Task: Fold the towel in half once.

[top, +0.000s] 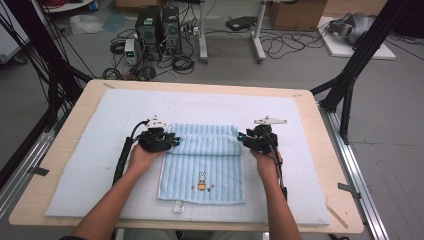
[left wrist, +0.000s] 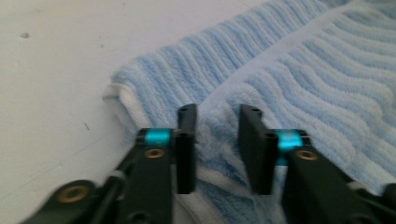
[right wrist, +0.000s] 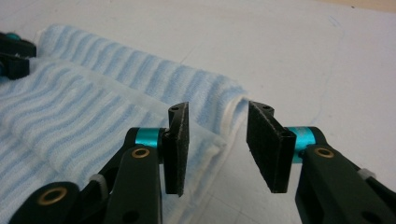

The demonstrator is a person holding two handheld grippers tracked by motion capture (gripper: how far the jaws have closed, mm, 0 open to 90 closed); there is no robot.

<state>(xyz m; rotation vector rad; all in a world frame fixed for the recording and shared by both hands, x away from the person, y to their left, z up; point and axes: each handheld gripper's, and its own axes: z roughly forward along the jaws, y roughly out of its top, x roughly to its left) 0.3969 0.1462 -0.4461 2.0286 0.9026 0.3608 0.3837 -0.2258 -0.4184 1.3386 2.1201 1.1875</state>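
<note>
A light blue striped towel [top: 202, 165] with a small rabbit picture lies on the white mat, its far edge folded over toward me. My left gripper [top: 175, 141] sits at the fold's left end. In the left gripper view its jaws [left wrist: 217, 149] pinch a raised ridge of the towel [left wrist: 303, 79]. My right gripper [top: 242, 136] sits at the fold's right end. In the right gripper view it [right wrist: 217, 144] stands open, one pad over the edge of the towel [right wrist: 84, 112], the other over bare mat. The left gripper [right wrist: 14, 53] shows far off there.
The white mat [top: 100, 150] covers most of a wooden table [top: 60, 150]. Black frame legs [top: 350, 75] stand at both sides. Computers [top: 157, 27] and cables lie on the floor beyond the far edge.
</note>
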